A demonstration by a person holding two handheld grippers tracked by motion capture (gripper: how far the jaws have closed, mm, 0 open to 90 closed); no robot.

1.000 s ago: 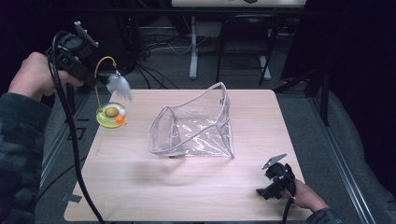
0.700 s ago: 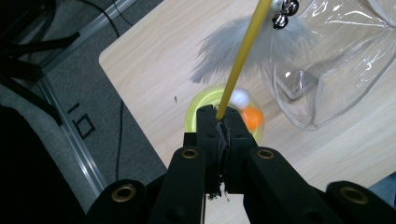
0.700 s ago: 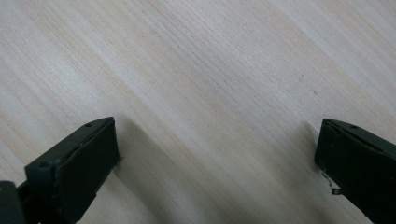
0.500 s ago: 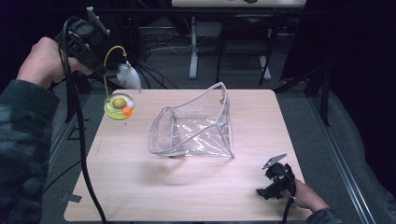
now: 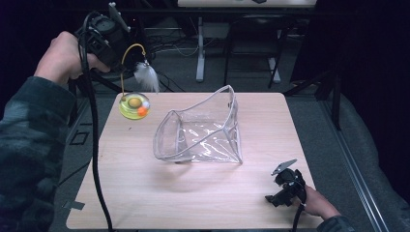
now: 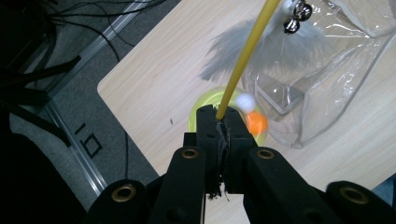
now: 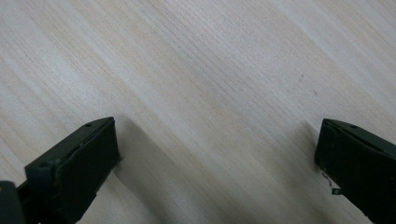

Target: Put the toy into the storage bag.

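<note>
— Lifted higher, the left gripper clamps the cat toy's yellow wand; its base hangs above the table's corner.
— Right gripper?
— Jaws spread, empty; probably bag next.

Left gripper raised beyond the far left corner of the table, jaws clamped on a yellow wand. Right gripper low at the table's near right corner, jaws spread wide
</note>
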